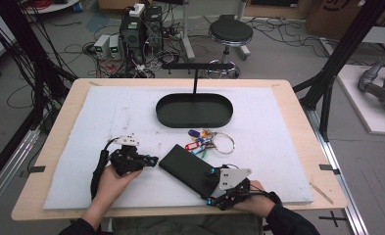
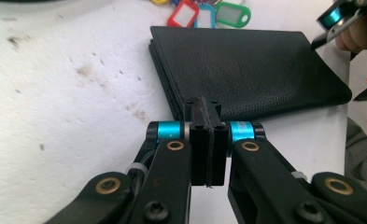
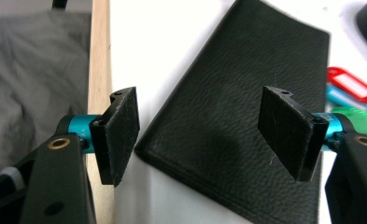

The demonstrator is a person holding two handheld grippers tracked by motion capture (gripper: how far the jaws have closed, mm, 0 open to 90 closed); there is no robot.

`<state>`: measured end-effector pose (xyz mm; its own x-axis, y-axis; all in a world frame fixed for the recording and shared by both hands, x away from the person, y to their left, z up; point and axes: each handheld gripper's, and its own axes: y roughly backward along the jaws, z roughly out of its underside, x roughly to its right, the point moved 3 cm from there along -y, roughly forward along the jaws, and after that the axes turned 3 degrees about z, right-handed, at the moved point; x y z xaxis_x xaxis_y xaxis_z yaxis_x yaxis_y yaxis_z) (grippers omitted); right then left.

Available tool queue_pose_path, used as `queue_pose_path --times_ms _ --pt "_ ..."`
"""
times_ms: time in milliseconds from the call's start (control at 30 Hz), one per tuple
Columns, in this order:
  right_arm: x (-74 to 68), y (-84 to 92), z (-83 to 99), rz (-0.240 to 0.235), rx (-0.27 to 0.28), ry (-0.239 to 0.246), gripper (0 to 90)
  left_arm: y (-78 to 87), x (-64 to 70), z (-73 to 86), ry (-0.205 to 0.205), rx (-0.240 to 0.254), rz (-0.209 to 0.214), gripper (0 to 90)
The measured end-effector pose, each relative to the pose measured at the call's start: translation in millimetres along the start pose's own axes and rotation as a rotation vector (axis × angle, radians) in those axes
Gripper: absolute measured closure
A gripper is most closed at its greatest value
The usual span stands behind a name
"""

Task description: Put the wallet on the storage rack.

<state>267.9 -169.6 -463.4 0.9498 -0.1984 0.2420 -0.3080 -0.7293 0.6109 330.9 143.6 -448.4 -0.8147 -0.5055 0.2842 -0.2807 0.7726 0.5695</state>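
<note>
A black leather wallet [image 1: 186,167] lies flat on the white mat [image 1: 107,117], near the front middle. Just behind it lies a ring of keys with coloured tags [image 1: 205,139]. My left gripper [image 1: 155,160] rests on the mat to the left of the wallet, shut with nothing between its jaws [image 2: 203,105]; the wallet's edge [image 2: 246,70] is just ahead of its tips. My right gripper [image 1: 209,186] stands open over the wallet's near end. In the right gripper view the wallet's corner [image 3: 237,84] lies between the spread pads [image 3: 120,126], which do not touch it.
A black oval tray [image 1: 194,110] with a T-shaped stand [image 1: 196,66] sits at the back middle of the mat. The wooden table edge [image 3: 99,56] runs close beside my right gripper. A stool [image 1: 230,33] and cabled equipment stand on the floor beyond.
</note>
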Motion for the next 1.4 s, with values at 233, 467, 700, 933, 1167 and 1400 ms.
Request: queue_pose_path --times_ms 233,467,700,933,1167,1400 --pt "-5.6 -6.1 2.9 0.013 -0.045 0.066 32.4 -1.9 -0.1 1.7 -0.023 0.018 -0.013 89.7" --pt "-11.4 -1.9 3.6 0.034 -0.033 0.147 54.5 -4.7 0.7 2.1 -0.025 0.016 0.004 88.8" --pt "-4.6 8.0 4.5 0.050 -0.019 0.140 76.5 -1.8 1.5 -0.3 -0.039 0.049 0.003 84.4" --pt "13.9 25.2 1.4 0.039 0.072 0.010 79.3 0.7 1.9 -2.3 -0.079 0.082 -0.001 71.0" --pt "28.4 41.1 -0.2 0.017 0.168 -0.122 79.5 -1.1 5.6 -6.0 -0.167 0.110 -0.023 55.5" --pt "43.3 50.5 4.5 0.012 0.211 -0.249 79.6 -12.7 10.1 -18.4 -0.360 0.138 -0.118 46.3"
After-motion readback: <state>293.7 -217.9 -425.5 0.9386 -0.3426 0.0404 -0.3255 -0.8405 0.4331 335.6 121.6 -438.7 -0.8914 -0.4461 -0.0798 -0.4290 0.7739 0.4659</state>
